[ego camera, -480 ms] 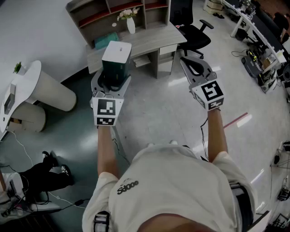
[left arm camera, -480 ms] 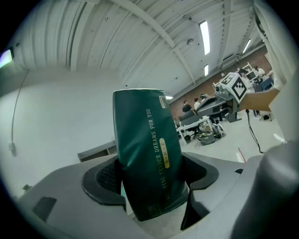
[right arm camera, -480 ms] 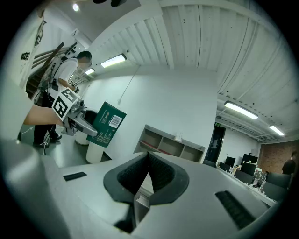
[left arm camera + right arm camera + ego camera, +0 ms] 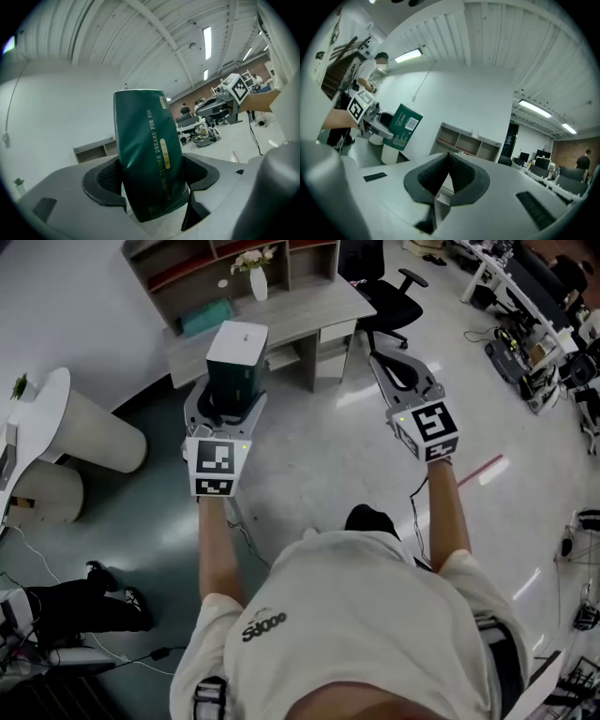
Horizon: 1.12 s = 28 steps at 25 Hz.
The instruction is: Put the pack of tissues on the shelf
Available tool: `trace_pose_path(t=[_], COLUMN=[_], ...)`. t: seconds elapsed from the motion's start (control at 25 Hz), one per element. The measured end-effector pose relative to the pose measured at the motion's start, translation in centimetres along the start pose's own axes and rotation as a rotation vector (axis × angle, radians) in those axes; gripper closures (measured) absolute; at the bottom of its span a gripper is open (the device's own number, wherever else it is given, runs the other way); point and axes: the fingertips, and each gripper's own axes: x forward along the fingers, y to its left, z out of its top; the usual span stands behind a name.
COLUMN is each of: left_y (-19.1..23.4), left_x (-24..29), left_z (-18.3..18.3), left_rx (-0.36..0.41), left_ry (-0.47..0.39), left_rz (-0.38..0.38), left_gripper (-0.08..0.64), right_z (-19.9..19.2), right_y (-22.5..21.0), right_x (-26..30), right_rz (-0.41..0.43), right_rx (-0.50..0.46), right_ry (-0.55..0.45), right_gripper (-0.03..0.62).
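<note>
A pale, glossy floor is seen from above, changing to dark green at 9 o'clock. A short red line is marked on the floor at 3 o'clock. At 12 o'clock a light wooden desk is set against a white wall, with an open shelf mounted on its top. A white vase of flowers and a teal box are placed on the desk. A black office chair is parked just beside the desk's right end. White round tables are grouped at 9 o'clock, and cluttered workbenches are lined up at 2 o'clock.

Open floor is left between the person and the desk.

Both bare forearms are stretched forward from a white T-shirt. The left gripper is held at 11 o'clock, its jaws spread wide and clamped on the sides of the pack of tissues. The dark green pack with a white top is carried upright, in the air in front of the desk, well apart from the shelf. The right gripper is held at 1 o'clock with its jaws closed together and nothing between them.
</note>
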Motion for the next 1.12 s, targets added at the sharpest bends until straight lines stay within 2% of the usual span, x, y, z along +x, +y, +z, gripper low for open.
trace_pose_path(t=[0.12, 0.2, 0.44, 0.64, 0.8, 0.96, 1.12], left_y=[-0.2, -0.1, 1.5, 3.3, 5.0, 6.1, 7.0], left_x=[0.2, 0.4, 2.6, 5.8, 9.9, 15.0, 20.6], left_z=[-0.7, -1.2, -2.6, -3.4, -4.2, -4.5, -4.1], left_rx=[-0.005, -0.013, -0.022, -0.004, 0.004, 0.017, 0.016], left_ry=[-0.002, -0.006, 0.011, 0.043, 0.08, 0.115, 0.15], left_rz=[-0.022, -0.031, -0.032, -0.017, 0.009, 0.02, 0.032], left_gripper=[0.176, 0.176, 0.176, 0.176, 0.177, 0.178, 0.178], right_z=[-0.4, -0.4, -0.6, -2.1, -3.5, -5.2, -7.0], right_y=[0.1, -0.1, -0.3, -2.3, -5.8, -11.0, -15.4], right_x=[-0.1, 0.4, 4.0, 8.2, 12.2, 16.3, 20.3], right_rz=[0.0, 0.0, 0.023, 0.048, 0.022, -0.006, 0.029], right_rx=[0.103, 0.134, 0.134, 0.151, 0.174, 0.249, 0.292], right_ry=[-0.008, -0.007, 0.008, 0.014, -0.015, -0.045, -0.053], right_gripper=[0.588, 0.588, 0.588, 0.588, 0.586, 0.588, 0.588])
